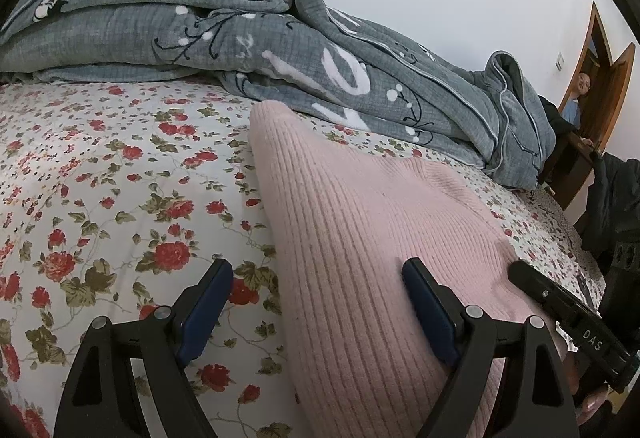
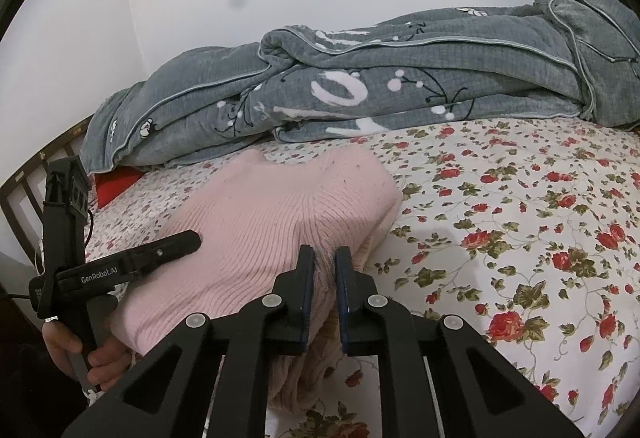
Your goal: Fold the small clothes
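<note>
At the bottom of the right wrist view, the right tongs are pinching a raised fold of the pink ribbed knit sweater, likely holding it to fold. The left tongs are hovering spread over its edge on the floral-sheeted bed, with the grey quilt behind.

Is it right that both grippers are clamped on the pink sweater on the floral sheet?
Not both. The right gripper is clamped on the pink sweater, but the left wrist view shows the left gripper wide open over it, gripping nothing. The floral sheet is right.
</note>
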A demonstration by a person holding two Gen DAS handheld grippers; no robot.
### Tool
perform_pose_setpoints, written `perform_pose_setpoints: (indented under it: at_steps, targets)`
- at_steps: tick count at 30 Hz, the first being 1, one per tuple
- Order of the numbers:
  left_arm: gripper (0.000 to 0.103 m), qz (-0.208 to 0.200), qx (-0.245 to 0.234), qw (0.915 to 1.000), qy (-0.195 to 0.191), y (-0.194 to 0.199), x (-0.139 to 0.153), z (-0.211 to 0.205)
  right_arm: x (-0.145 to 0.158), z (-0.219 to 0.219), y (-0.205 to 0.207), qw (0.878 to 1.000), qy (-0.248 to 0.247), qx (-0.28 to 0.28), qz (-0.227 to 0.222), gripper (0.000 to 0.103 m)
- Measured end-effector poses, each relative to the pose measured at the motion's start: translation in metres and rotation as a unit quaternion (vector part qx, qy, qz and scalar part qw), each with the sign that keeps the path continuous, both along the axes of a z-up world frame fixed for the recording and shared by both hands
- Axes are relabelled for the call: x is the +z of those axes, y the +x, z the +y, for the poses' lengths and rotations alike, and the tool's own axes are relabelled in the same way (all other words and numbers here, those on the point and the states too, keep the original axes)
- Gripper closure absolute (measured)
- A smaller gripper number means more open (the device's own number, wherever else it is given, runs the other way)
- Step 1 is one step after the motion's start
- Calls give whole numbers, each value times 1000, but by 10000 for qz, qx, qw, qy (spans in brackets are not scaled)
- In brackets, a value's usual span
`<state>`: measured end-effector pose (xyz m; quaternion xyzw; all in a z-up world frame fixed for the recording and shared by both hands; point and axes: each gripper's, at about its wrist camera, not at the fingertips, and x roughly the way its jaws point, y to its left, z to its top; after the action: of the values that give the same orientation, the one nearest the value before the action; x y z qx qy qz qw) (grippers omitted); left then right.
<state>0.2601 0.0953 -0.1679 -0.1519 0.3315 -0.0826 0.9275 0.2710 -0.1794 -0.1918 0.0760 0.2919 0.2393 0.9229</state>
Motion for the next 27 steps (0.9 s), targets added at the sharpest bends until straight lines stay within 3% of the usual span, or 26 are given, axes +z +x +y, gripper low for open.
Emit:
perform_pose_setpoints:
  at_steps: [5, 9, 14, 16, 20, 24, 27]
  targets:
    - [16, 56, 36, 10000, 27, -1, 7, 0, -1, -4, 5, 9999, 105, 3, 100, 81]
    - [19, -110, 59, 9999, 108, -11, 29, 0, 13, -11, 4, 9995, 237, -53, 188, 80]
    - [19, -323, 58, 9991, 270, -32, 49, 1, 14, 6, -3, 9990, -217, 38, 378, 81]
    - [19, -279, 147, 9989, 333, -38, 51, 4, 9, 10, -6, 9990, -185, 22, 398, 89]
    - [19, -112, 346, 9986, 381, -54, 51, 16, 12, 13, -10, 9993, -280, -58, 227, 94]
    - [19, -188, 430, 9984, 308, -73, 55, 28, 30, -5, -17, 9999, 128, -62, 96, 95]
    - [19, -30, 438, 9987, 266, -74, 52, 30, 21, -3, -16, 9998, -62, -81, 180, 95]
